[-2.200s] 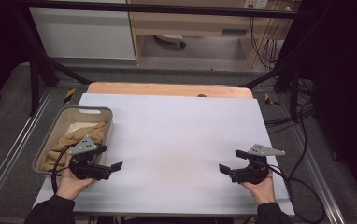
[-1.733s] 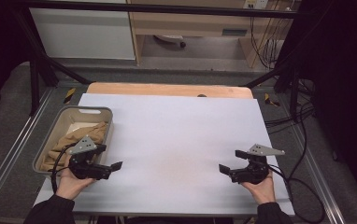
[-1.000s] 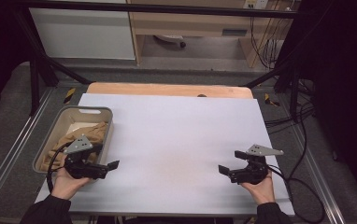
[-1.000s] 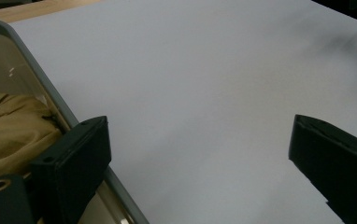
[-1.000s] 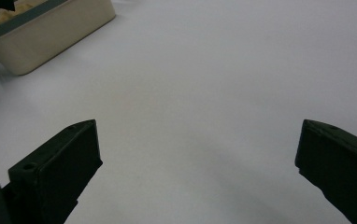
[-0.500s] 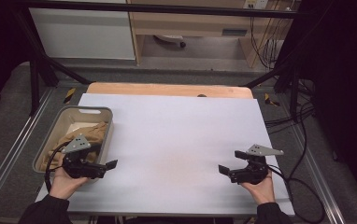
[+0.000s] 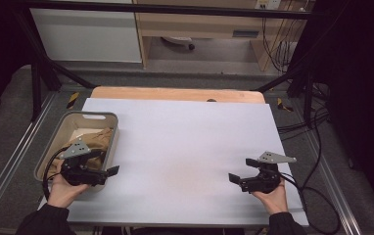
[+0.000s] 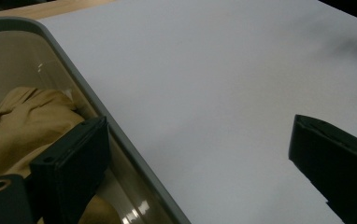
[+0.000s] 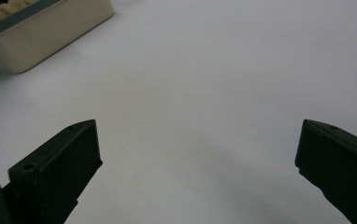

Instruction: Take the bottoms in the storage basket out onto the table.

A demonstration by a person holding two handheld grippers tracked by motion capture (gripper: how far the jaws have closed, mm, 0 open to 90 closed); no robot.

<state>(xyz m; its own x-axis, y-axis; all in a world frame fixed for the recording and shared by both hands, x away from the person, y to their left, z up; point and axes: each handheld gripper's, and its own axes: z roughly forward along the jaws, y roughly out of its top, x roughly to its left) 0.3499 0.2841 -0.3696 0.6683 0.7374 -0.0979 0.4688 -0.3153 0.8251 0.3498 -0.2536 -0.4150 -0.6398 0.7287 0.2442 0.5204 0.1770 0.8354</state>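
high view: grey bin [image 7: 65, 128] sits at the counter's [image 7: 185, 142] left edge, long axis running front to back; tan cloth [image 7: 99, 142] crumpled inside it. left gripper [image 7: 107, 172] at the bin's near right corner, jaws pointing right. right gripper [image 7: 234, 179] near the front right, well apart from the bin, jaws pointing left.
left gripper view: jaws spread wide, holding nothing; 1 jaw over the bin's inside beside the cloth [image 8: 22, 126], the other over bare counter; bin rim [image 8: 97, 121] runs between them.
right gripper view: jaws released, empty, over bare counter; bin's outer wall [image 9: 50, 32] far off at top left.
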